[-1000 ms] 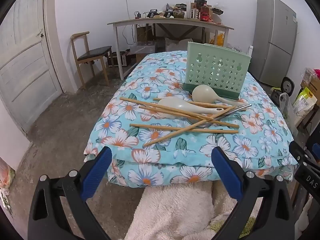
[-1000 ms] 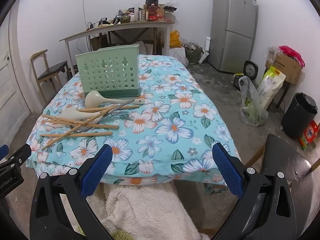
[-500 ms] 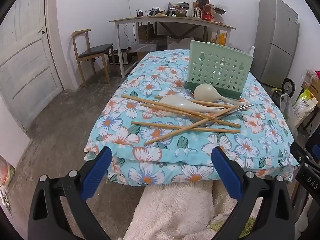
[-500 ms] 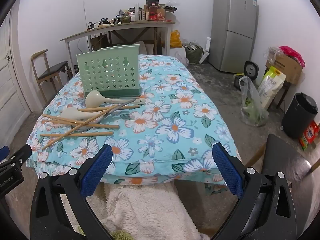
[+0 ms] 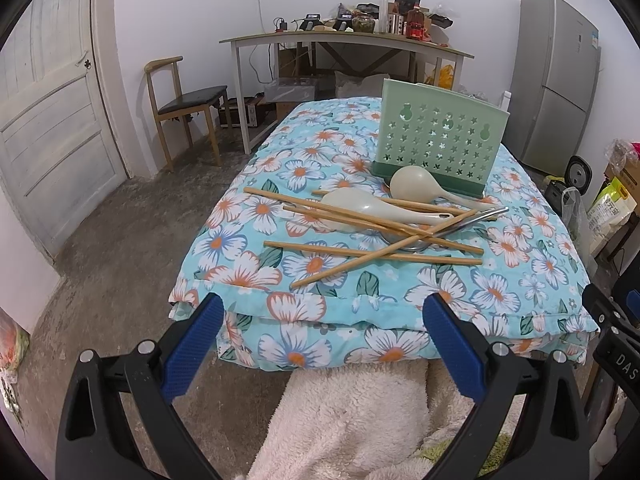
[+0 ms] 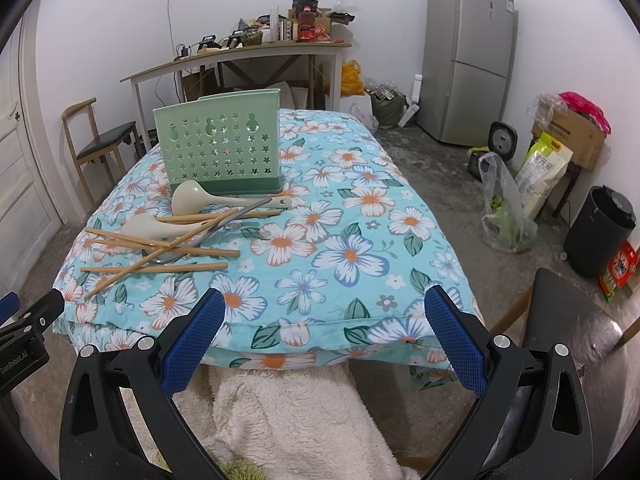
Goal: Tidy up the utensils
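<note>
A green perforated utensil holder (image 5: 438, 142) (image 6: 219, 145) stands upright on the floral cushion (image 5: 496, 292) (image 6: 348, 256). In front of it lie several wooden chopsticks (image 5: 372, 256) (image 6: 160, 268), crossed in a loose pile with two cream spoons (image 5: 372, 206) (image 6: 192, 196) and a metal spoon (image 5: 476, 218) (image 6: 244, 216). My left gripper (image 5: 322, 320) is open, held short of the cushion's near edge, facing the pile. My right gripper (image 6: 322, 320) is also open, off the near edge and to the right of the pile. Neither holds anything.
A fluffy white blanket (image 5: 352, 420) (image 6: 296, 420) lies below the cushion's near edge. Behind stand a cluttered table (image 5: 344, 42), a wooden chair (image 5: 186, 108) and a fridge (image 6: 468, 56). Bags (image 6: 504, 208) and a black bin (image 6: 600, 232) sit on the floor at right.
The left gripper's view has shifted slightly forward and to the left, so the utensils look a little nearer. The right gripper has barely moved. Both stay open.
</note>
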